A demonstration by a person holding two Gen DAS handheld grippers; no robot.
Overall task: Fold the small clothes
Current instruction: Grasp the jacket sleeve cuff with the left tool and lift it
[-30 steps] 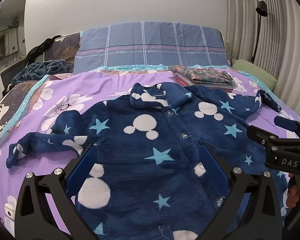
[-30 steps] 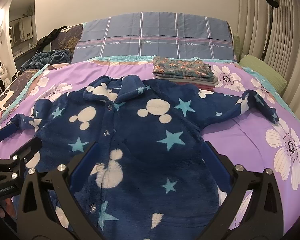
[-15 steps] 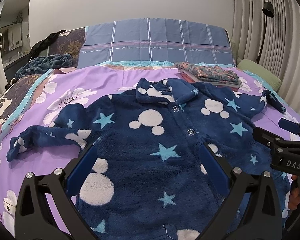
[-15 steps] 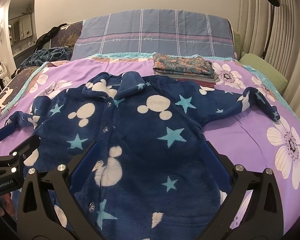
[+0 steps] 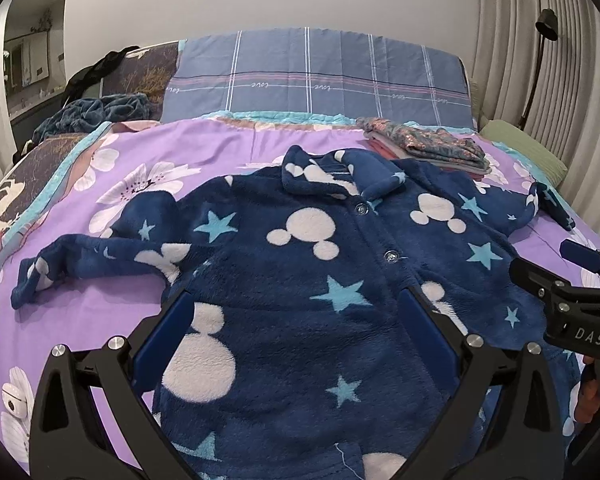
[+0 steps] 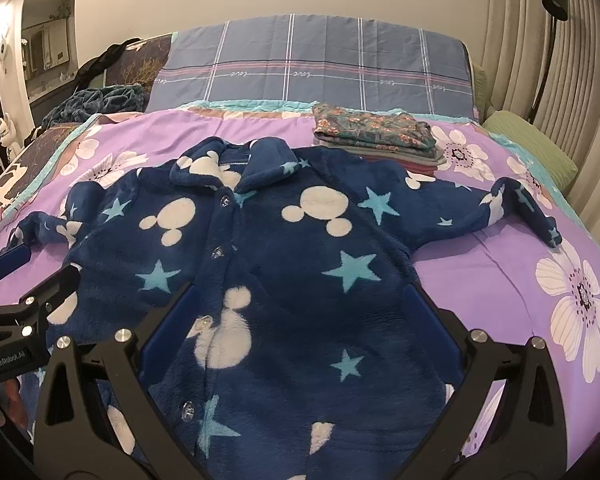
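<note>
- While your left claw (image 5: 296, 332) and right claw (image 6: 300, 320) hang spread and empty, the pajama top (image 6: 268, 264) lies flat beneath both, buttoned, collar away from you.
- Sleeves stretch sideways; the left sleeve (image 5: 96, 256) is nearer your left claw, the right sleeve (image 6: 500, 212) your right.
- It's fluffy navy fleece on the purple bedspread (image 6: 480, 280).

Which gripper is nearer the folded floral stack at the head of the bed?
Right. The right gripper hovers over the pajama top's stack-side half; the left gripper is over the other half, farther from the folded floral stack.
</note>
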